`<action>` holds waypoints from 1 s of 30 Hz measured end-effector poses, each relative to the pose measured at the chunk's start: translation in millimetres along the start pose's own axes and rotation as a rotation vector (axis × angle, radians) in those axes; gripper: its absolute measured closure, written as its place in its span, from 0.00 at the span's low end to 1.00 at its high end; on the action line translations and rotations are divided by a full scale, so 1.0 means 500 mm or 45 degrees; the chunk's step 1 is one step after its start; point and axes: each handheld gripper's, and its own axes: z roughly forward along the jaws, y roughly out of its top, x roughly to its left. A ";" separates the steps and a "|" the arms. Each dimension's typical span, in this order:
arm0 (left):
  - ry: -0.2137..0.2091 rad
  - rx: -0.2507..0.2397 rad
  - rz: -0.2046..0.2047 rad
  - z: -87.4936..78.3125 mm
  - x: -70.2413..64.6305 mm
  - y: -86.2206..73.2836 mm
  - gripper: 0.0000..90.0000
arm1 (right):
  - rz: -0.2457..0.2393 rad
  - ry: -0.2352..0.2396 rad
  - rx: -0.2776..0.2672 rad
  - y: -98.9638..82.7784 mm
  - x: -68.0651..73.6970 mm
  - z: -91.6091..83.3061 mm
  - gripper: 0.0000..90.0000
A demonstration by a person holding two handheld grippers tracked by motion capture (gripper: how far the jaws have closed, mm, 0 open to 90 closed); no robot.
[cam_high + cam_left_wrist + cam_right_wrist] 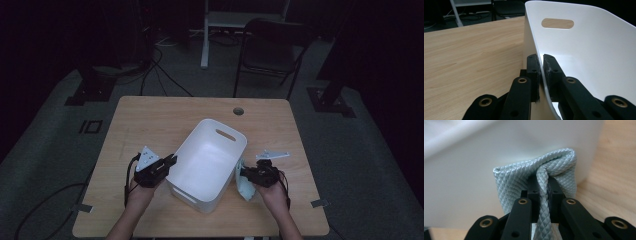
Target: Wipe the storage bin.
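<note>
Clamped on the white bin's side wall, the left gripper shows the thin rim between its jaws, while the right gripper pinches a pale quilted cloth beside the bin on the wooden table.

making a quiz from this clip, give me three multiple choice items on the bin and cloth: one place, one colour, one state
1. Where is the cloth?
A. in the bin
B. outside the bin's right wall
C. on the chair

2. What colour is the bin?
A. white
B. red
C. black

3. What does the left gripper do?
A. hangs open
B. clamps the bin's wall
C. holds the cloth

Answers:
1. B, the cloth hangs beside the wall in the right gripper.
2. A, walls are white.
3. B, jaws pinch the rim.
</note>
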 end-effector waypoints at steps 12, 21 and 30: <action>-0.008 0.001 0.001 0.000 0.000 0.000 0.93 | -0.030 0.084 -0.126 0.022 0.028 -0.043 0.93; -0.007 0.005 0.002 -0.001 -0.001 0.000 0.93 | -0.008 0.038 -0.063 0.007 0.016 -0.014 0.93; -0.007 0.003 0.000 -0.001 0.000 0.000 0.93 | 0.010 0.008 -0.007 -0.009 0.000 0.012 0.93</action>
